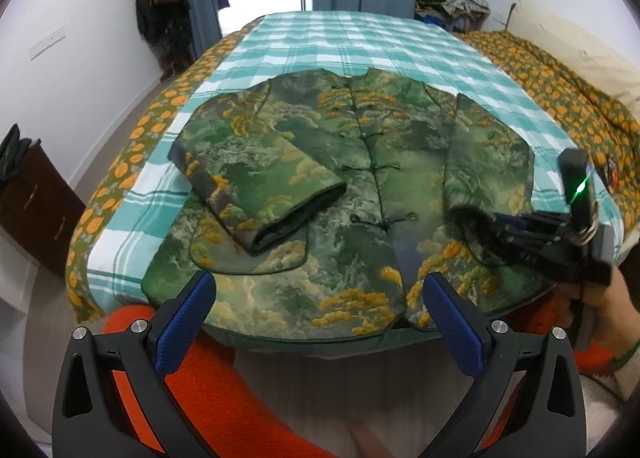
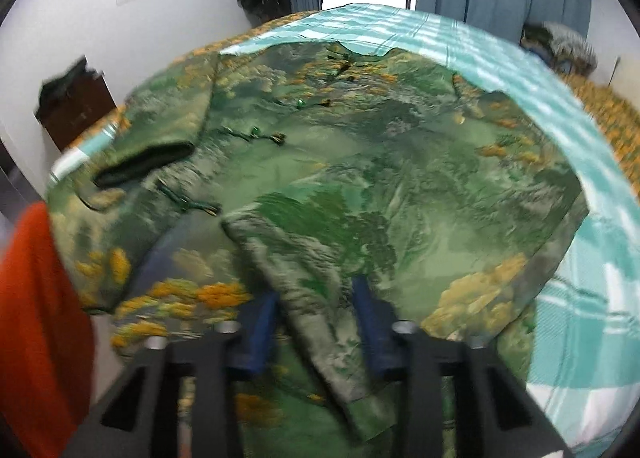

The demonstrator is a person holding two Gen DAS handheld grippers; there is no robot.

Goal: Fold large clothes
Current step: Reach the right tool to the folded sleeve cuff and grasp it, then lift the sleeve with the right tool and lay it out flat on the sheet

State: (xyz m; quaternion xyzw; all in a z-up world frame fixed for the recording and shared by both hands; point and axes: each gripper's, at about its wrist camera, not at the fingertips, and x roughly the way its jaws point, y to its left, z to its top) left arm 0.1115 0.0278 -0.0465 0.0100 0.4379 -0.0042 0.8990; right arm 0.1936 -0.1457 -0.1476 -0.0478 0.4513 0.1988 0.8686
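A bed with an orange-flowered cover fills the room, and a teal checked blanket lies across it. On the blanket a large green jacket with a landscape print lies front up, its row of knot buttons closed down the middle. The sleeve on the picture's left is folded in across the chest, its dark cuff opening pointing towards the hem. The other sleeve runs down the picture's right side of the jacket.

The right gripper has its blue fingers clamped on that sleeve near the cuff, the cloth pinched between them. The left gripper hovers over the hem with its fingers wide apart, holding nothing. An orange garment shows below the bed's near edge.
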